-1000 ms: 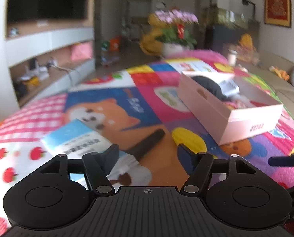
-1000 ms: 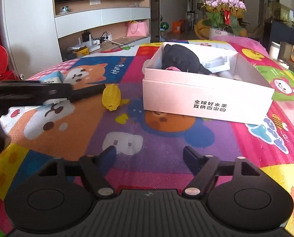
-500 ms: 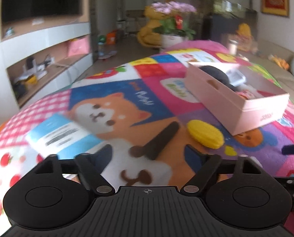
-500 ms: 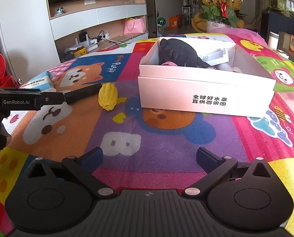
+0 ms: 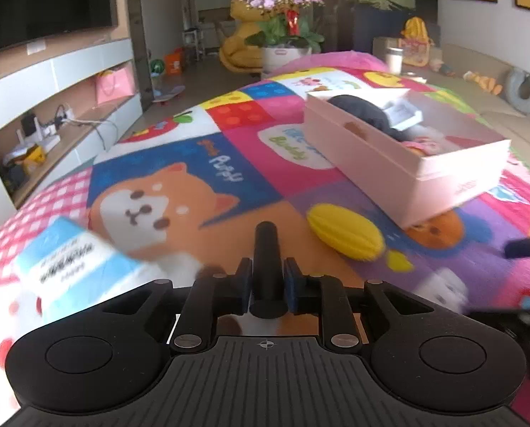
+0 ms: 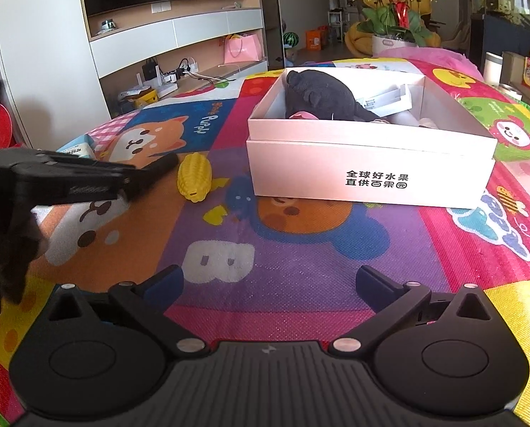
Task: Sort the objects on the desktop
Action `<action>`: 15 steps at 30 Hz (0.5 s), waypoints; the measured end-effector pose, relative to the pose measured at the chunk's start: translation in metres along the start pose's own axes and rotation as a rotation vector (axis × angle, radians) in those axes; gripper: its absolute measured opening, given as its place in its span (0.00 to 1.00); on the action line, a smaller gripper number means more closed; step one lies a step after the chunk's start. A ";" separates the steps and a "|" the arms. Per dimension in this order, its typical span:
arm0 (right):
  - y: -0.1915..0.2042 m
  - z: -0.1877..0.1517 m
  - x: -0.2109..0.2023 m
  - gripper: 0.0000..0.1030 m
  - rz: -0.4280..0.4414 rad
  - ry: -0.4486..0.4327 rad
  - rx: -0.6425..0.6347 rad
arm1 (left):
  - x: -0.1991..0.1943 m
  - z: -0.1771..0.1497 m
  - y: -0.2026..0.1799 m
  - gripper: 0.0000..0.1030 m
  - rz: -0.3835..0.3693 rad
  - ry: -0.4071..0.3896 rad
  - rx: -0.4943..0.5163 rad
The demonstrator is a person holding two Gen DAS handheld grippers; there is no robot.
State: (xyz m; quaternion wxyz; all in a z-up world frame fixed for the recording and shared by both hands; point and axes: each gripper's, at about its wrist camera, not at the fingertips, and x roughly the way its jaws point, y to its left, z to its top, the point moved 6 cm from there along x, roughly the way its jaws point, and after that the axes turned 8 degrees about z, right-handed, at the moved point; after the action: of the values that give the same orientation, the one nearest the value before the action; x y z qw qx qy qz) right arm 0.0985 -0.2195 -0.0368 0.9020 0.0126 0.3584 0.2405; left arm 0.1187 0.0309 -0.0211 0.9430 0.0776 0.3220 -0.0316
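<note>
My left gripper (image 5: 267, 284) is shut on a black cylinder (image 5: 266, 249) that points away from me along the colourful mat. In the right wrist view the same left gripper (image 6: 126, 179) comes in from the left with the black cylinder (image 6: 163, 165) sticking out of it. A yellow corn toy (image 5: 345, 231) (image 6: 195, 177) lies just right of the cylinder. Beyond it stands an open white box (image 5: 407, 170) (image 6: 368, 178) holding a black plush toy (image 6: 322, 98) and other items. My right gripper (image 6: 269, 281) hangs open over the purple part of the mat, nothing between its fingers.
A blue-and-white tissue pack (image 5: 69, 259) (image 6: 76, 147) lies on the mat at the left. The patterned mat (image 6: 300, 256) covers the whole table. A TV wall with shelves (image 6: 179, 53) stands behind, and a flower pot (image 6: 395, 10) beyond the far edge.
My left gripper swung to line up with the black cylinder and shut on it; it lay loose between open fingers before. My right gripper's fingers spread wider.
</note>
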 end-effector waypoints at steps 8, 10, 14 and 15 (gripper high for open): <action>0.003 0.002 -0.002 1.00 -0.030 -0.011 -0.013 | -0.050 -0.031 0.004 0.26 -0.032 -0.011 -0.012; 0.018 0.004 -0.006 1.00 0.012 -0.037 -0.094 | -0.046 -0.038 0.016 0.28 0.035 0.005 -0.014; 0.055 0.020 -0.005 0.96 0.033 -0.076 -0.263 | -0.040 -0.044 0.048 0.38 0.127 0.043 -0.135; 0.060 0.027 0.000 0.87 0.033 -0.077 -0.269 | -0.042 -0.044 0.053 0.50 0.127 0.036 -0.162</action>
State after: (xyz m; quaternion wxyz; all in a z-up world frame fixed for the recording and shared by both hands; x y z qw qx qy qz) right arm 0.0910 -0.1618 -0.0050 0.9046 -0.0934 0.2876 0.3006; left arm 0.0650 0.0911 -0.0237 0.9404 0.0220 0.3348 0.0557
